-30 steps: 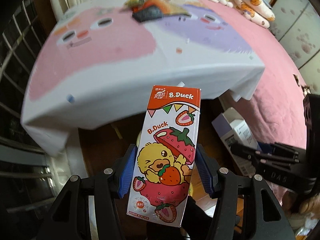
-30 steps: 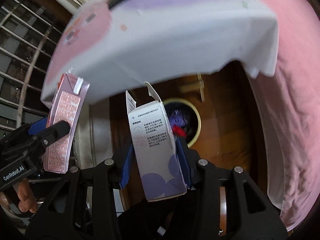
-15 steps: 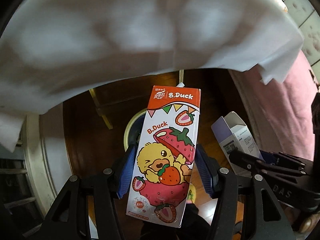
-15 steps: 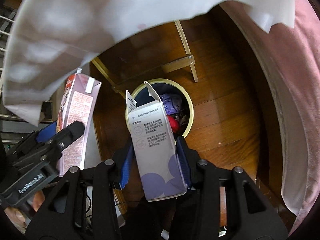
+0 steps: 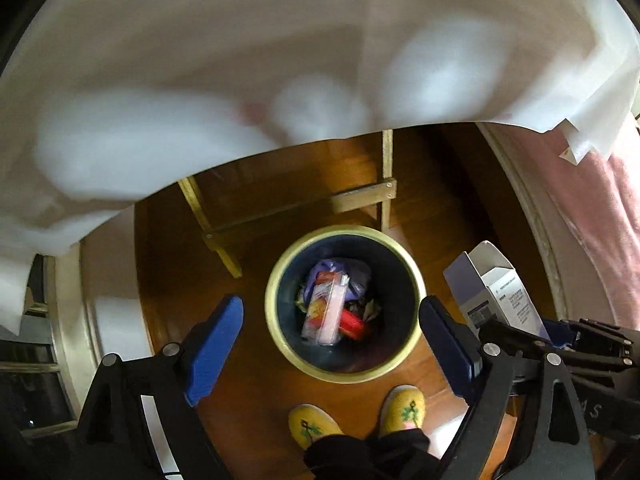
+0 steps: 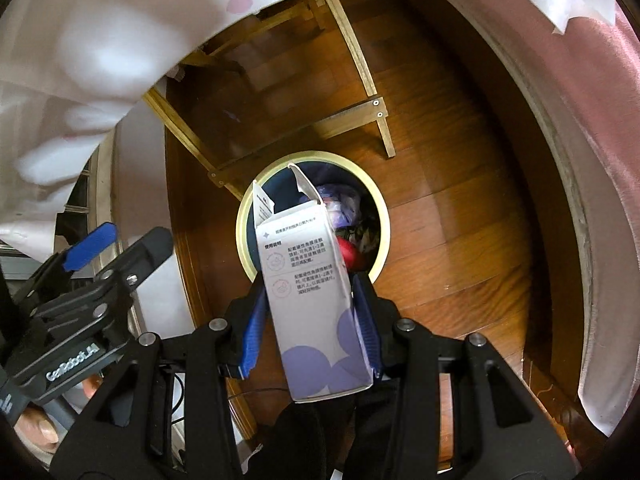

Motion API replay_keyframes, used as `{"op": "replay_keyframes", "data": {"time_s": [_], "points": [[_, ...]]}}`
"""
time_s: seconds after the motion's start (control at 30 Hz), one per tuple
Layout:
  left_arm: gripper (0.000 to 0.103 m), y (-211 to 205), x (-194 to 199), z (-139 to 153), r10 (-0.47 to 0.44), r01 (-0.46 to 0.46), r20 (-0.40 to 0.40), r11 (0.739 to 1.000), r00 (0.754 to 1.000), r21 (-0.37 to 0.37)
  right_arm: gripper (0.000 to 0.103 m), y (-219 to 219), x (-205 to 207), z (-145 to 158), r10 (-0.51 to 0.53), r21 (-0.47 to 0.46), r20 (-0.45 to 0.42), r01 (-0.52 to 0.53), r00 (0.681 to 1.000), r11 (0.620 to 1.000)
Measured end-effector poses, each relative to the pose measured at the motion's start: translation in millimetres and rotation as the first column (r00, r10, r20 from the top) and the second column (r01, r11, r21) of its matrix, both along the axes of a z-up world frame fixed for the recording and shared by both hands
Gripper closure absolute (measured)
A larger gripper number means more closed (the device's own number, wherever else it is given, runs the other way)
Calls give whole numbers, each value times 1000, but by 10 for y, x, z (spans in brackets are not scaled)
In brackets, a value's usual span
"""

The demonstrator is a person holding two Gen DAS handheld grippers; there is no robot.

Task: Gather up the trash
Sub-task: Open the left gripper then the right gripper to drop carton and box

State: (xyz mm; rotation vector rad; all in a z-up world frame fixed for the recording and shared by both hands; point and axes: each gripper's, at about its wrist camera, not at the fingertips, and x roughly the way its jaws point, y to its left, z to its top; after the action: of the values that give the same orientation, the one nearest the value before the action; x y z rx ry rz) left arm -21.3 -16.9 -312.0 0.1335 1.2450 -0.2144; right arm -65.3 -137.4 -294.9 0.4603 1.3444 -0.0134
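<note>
While we point both grippers steeply down over the floor, we list what lies before them, nearest first.

Item one: our left gripper (image 5: pixel 330 346), black frame with blue pads (image 5: pixel 212 350). Its jaws are opening, spread wide, and nothing is between them.

Item two: our right gripper (image 6: pixel 310 328), same make, clenched on a white and purple carton box (image 6: pixel 312 300). The blue pads press its two sides. The box stands roughly upright in the grip, top flaps torn open, printed text on its facing panel, purple circles near its base. From the left wrist view the same box (image 5: pixel 500 292) shows at the right edge, beside the bin's rim.

Item three: two yellow embroidered slippers (image 5: pixel 402 408) on the wooden floor (image 6: pixel 460 220), just below the bin's near rim, with dark trouser legs over them.

Item four: a round trash bin (image 5: pixel 416 280), pale yellow rim, dark inside, standing on the floor directly under the left gripper. In it lies a pink and white drink carton (image 5: pixel 326 312), lengthwise on top of a purple bag (image 5: pixel 340 276), a red wrapper (image 5: pixel 354 324) and other scraps.

Item five: a pale wooden table frame (image 5: pixel 360 200), its crossbar just beyond the bin's far rim.

Item six: a white tablecloth (image 5: pixel 240 80) hanging over the frame, blurred, filling the upper part of both views.

Item seven: pink bedding (image 6: pixel 600 120) along the right side.
</note>
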Motion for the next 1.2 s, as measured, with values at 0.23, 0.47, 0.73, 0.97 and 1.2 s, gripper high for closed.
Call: {"op": "replay_keyframes", "data": {"time_s": [0.23,0.47,0.73,0.97,1.2], "points": [[12,368,-108,97,45,-46,30,999,999,9,64,222,159,-42,25,2,0,-25,1000,1000],[12,693,-152,275,115,-115,46,993,992,-5,54,392,323,-87,33,-24,12,-33,999,999],[12,925,-226,619,169,-169,67,986,983,-9,44,479,411,34,54,-38,36,-52,998,998],[12,1004,-266,1127,205,-203,90,979,975,-29,44,579,321,468,106,-29,61,-104,992,994],[12,884,-324,1933,195,-191,151,981,969,-40,44,543,161,1149,135,-9,106,-135,985,991]]}}
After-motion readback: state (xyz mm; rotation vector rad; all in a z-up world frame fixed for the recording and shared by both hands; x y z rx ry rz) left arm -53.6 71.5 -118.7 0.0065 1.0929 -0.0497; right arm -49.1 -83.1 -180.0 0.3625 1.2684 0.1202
